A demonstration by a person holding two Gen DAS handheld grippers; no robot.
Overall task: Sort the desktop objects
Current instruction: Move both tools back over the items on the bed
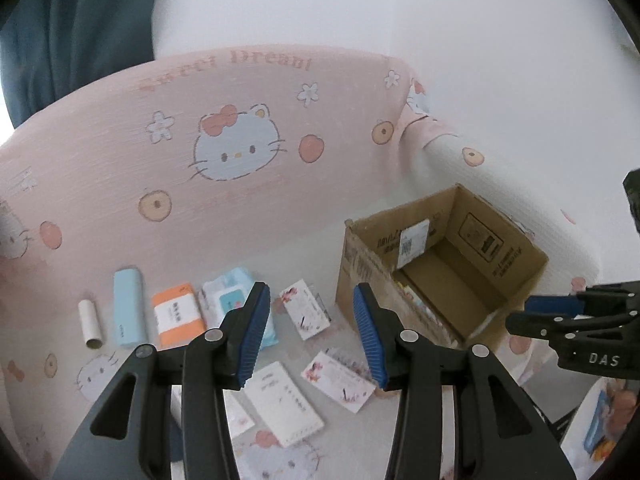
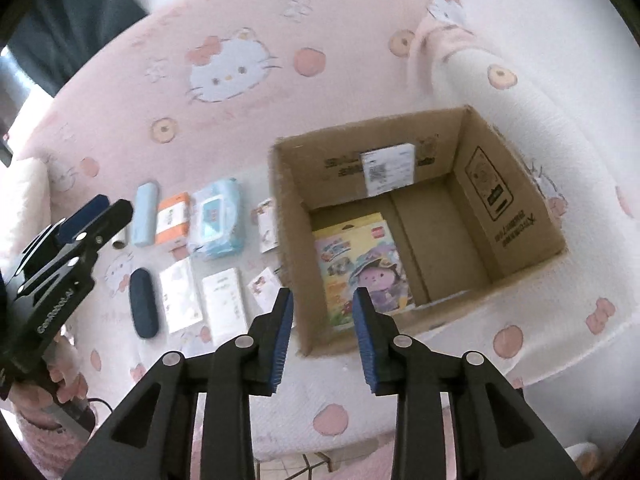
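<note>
Pink cartoon-cat bedding (image 2: 168,92) covers the bed where everything lies. At the right of the right-wrist frame sits the cardboard box (image 2: 516,216), a colourful picture book (image 2: 360,264) flat on its floor. Both tongs stand apart and hold nothing: the right tongs (image 2: 322,334) hang over the box's near wall, the left tongs (image 1: 316,334) over the loose cards. Just below them lies the white notepad (image 1: 284,404) (long axis running from upper left to lower right); the left hand looks nearer, so the next pick is probably its own.
</note>
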